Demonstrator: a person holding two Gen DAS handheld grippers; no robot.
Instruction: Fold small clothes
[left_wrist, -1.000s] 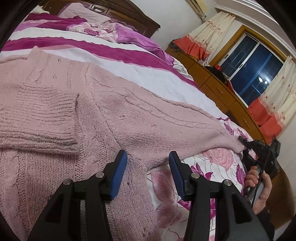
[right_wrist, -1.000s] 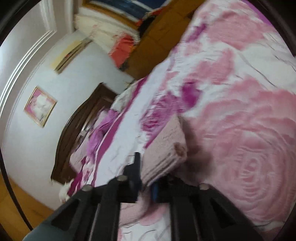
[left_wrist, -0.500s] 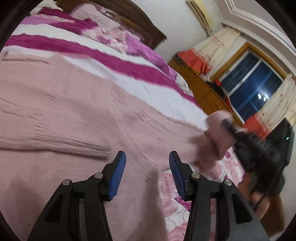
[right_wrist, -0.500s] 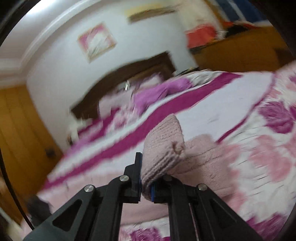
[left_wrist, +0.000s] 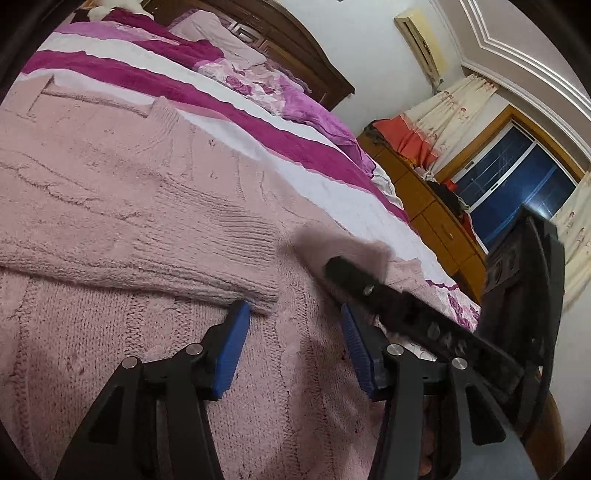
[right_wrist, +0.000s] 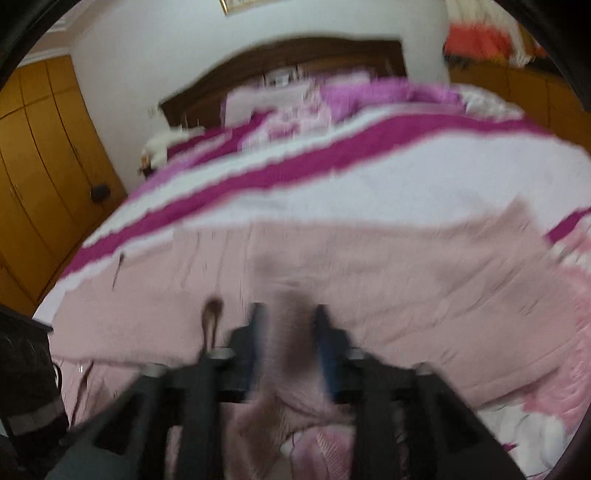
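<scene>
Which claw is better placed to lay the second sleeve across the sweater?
Right. The right claw is at the sleeve cuff, over the sweater. The left claw is open, empty and lower down.

white walls, dark wooden headboard (left_wrist: 295, 55), orange wooden wardrobe (right_wrist: 40, 155), curtained night window (left_wrist: 509, 177).

**Blurred, Hidden and Cropped Areas**

The right wrist view is smeared throughout by motion; the right gripper (right_wrist: 288, 325) is shown only as dark streaks, so its grip on the sweater (right_wrist: 369, 273) cannot be judged. In the left wrist view, the sleeve end (left_wrist: 343, 245) is blurred where it meets the right gripper (left_wrist: 354, 271). The sweater (left_wrist: 110, 206) is cut off at the left and bottom edges.
</scene>
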